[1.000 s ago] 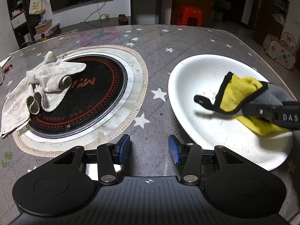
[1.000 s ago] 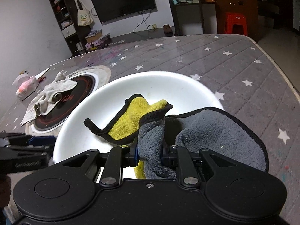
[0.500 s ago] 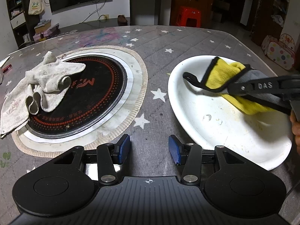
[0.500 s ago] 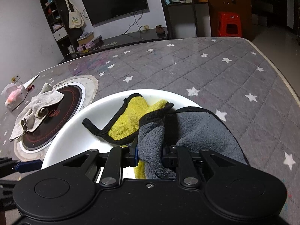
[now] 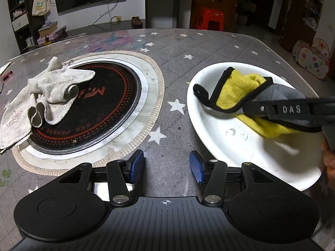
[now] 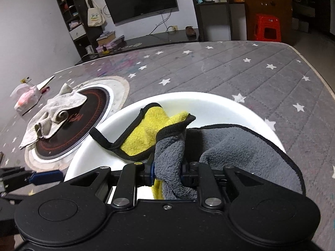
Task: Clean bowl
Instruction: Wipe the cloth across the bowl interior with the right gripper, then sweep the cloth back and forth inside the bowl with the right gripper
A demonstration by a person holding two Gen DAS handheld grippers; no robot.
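Note:
A wide white bowl (image 5: 240,146) sits on the grey star-patterned table, to the right in the left wrist view. My right gripper (image 6: 167,171) is shut on a yellow and grey cloth (image 6: 150,133) with black edging. The cloth (image 5: 240,85) rests inside the bowl (image 6: 209,102), against its far half. From the side, the right gripper (image 5: 251,107) reaches in from the right, its black finger marked DAS. My left gripper (image 5: 166,167) is open and holds nothing. It hovers over the table just left of the bowl's near rim, and its blue pad (image 6: 45,176) shows at the left edge.
A round black cooktop (image 5: 94,108) on a beige mat lies left of the bowl, with a dirty white rag (image 5: 48,92) draped over its left side. A small plastic bag (image 6: 26,99) sits at the far left. The table's edge (image 6: 314,71) curves close on the right.
My right gripper swept the cloth from the bowl's near right up toward its far rim, then a little left and back. The left gripper stayed where it was, open.

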